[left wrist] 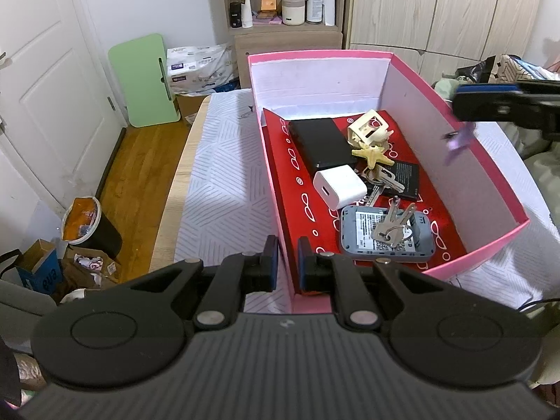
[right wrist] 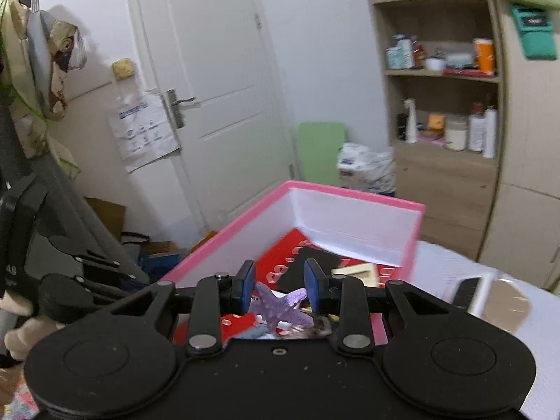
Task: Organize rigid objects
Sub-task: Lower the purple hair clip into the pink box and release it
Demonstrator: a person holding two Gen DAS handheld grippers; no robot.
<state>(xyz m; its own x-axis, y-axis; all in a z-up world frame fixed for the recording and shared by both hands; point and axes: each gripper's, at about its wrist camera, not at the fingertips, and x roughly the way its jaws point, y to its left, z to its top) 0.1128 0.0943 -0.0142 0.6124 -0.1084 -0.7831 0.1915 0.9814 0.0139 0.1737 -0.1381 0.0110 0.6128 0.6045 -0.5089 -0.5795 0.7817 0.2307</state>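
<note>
- The right gripper (right wrist: pixel 279 288) hovers over the pink box (left wrist: pixel 486 171) with its jaws parted wider than the purple starfish (right wrist: pixel 281 306). The toy sits between the pads and seems to hang from one arm at the left pad, so whether it is pinched or already let go I cannot tell.
- In the left wrist view the same starfish (left wrist: pixel 459 143) dangles just above the box's right wall, inside the rim.
- To do this step well, I judge the toy should come down low over a bare patch of the red lining before release, not from high up.
- The left gripper (left wrist: pixel 287 257) straddles the near left wall of the box, one pad on each side, closed down to the wall's thickness and apparently steadying it.
- Already in the box: a white charger (left wrist: pixel 339 187), a yellow starfish (left wrist: pixel 371 154), keys (left wrist: pixel 393 225) lying on a grey router (left wrist: pixel 385 234), and a black power bank (left wrist: pixel 322 145) toward the far end.
</note>
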